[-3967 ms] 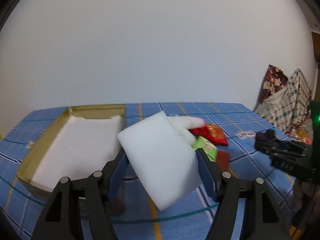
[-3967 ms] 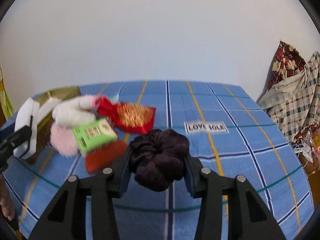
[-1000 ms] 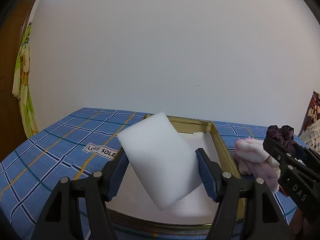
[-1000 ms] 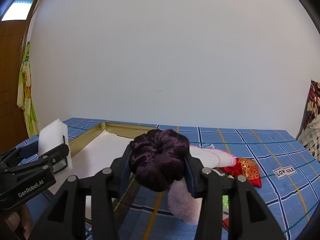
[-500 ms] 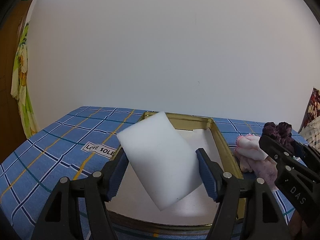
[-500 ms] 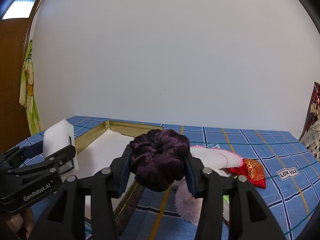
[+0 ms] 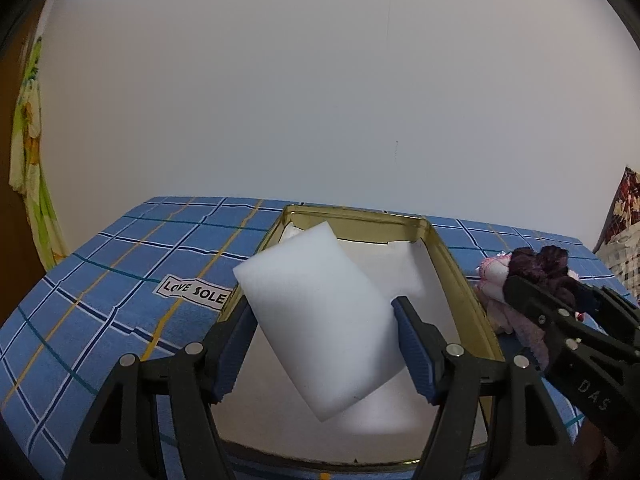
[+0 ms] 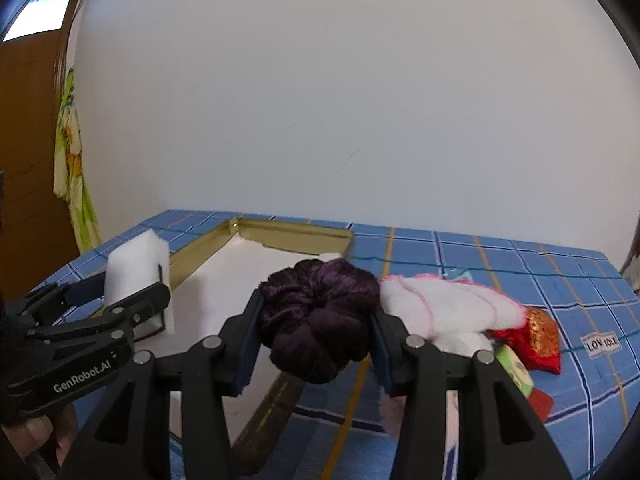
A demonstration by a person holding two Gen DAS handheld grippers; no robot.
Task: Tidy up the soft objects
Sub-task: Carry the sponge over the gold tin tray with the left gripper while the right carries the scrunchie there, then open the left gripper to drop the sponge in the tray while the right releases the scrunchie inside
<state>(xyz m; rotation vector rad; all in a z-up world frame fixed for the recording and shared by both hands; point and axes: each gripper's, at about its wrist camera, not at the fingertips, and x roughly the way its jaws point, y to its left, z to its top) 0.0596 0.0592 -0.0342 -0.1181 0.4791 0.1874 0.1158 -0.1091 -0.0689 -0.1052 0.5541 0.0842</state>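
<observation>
My left gripper (image 7: 324, 344) is shut on a white foam sponge (image 7: 320, 316), held tilted above the near end of a gold-rimmed box (image 7: 460, 280) with a white lining. My right gripper (image 8: 316, 332) is shut on a dark purple scrunchie (image 8: 320, 316), held over the box's right rim (image 8: 296, 236). The sponge also shows in the right wrist view (image 8: 136, 276), and the scrunchie in the left wrist view (image 7: 544, 264).
A white and pink plush (image 8: 448, 308), a red and gold pouch (image 8: 536, 336), a green packet (image 8: 516, 368) and a red item (image 8: 540, 400) lie right of the box on the blue checked cloth (image 7: 120, 280). Patterned fabric (image 7: 624, 204) hangs at far right.
Both grippers have come in lower and closer over the box with their loads still held. The sponge now covers more of the box's lining.
</observation>
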